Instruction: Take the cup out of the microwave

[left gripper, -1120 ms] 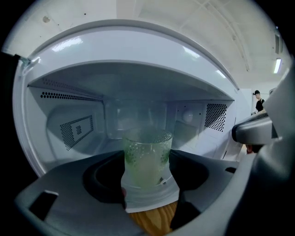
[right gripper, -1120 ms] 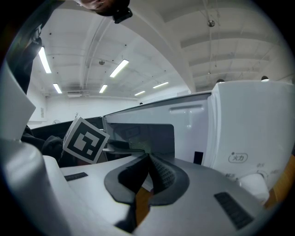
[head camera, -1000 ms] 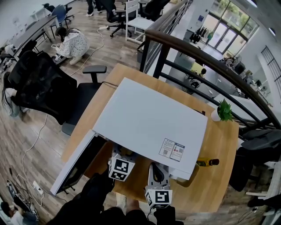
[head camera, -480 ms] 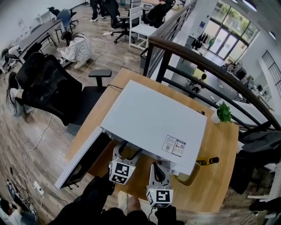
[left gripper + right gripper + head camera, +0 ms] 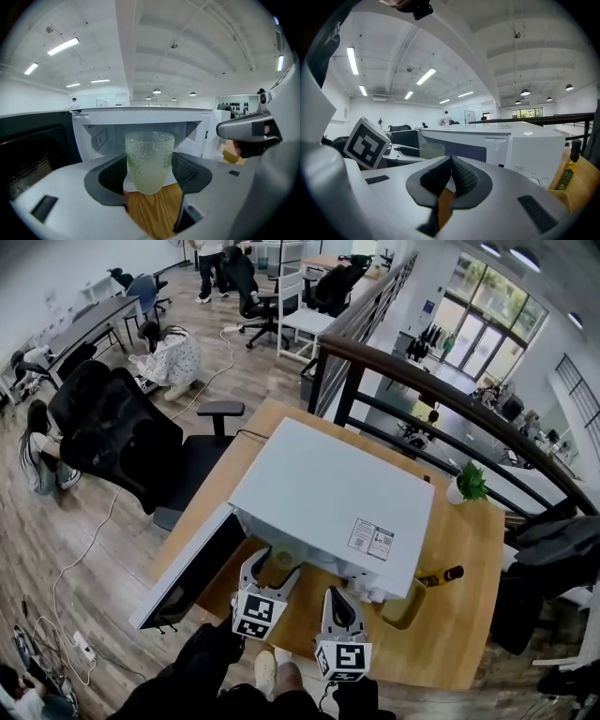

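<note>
The white microwave (image 5: 328,493) stands on a wooden table (image 5: 459,615) with its door (image 5: 187,568) swung open to the left. A pale green textured glass cup (image 5: 280,561) sits upright between the jaws of my left gripper (image 5: 272,572), just outside the oven's front opening. In the left gripper view the cup (image 5: 149,161) fills the gap of the left gripper (image 5: 150,176), with the open cavity (image 5: 140,126) behind it. My right gripper (image 5: 339,596) hangs beside it to the right, before the control panel, shut on nothing (image 5: 451,164).
A dark-capped bottle (image 5: 441,576) and a tan container (image 5: 405,607) stand right of the microwave. A small potted plant (image 5: 469,482) is at the far right corner. A black office chair (image 5: 122,442) stands left of the table, a railing behind.
The left gripper has drawn back toward me, and the cup, hidden under the microwave's top before, now shows in front of the opening. The right gripper has barely moved.
</note>
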Available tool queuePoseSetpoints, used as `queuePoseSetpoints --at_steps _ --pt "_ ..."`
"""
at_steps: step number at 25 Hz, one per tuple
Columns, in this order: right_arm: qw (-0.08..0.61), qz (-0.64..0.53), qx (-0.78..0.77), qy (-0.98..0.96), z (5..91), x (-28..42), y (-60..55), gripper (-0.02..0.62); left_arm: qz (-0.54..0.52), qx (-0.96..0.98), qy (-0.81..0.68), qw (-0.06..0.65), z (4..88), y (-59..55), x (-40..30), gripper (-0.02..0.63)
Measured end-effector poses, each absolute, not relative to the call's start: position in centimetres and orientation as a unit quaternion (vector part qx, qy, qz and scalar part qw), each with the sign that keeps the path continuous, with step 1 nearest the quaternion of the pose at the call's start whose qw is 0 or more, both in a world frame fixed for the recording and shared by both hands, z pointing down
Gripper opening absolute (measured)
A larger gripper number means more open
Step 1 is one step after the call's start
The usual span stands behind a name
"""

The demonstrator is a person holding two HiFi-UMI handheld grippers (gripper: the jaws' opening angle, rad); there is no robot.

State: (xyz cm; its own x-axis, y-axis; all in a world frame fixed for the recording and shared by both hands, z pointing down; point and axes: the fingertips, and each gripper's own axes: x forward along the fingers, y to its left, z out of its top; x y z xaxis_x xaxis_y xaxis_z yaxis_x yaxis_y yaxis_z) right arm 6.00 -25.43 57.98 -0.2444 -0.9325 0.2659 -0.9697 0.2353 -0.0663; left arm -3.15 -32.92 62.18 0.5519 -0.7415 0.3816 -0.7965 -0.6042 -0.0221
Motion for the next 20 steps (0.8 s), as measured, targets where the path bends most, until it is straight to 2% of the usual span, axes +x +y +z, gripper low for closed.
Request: queuePoseSetpoints --at_steps 20 --pt "0.052 0.054 0.610 -0.789 50.5 3.8 -18.2 0.015 0.137 0.878 -0.457 0.027 52.3 -23.2 -7.2 0.304"
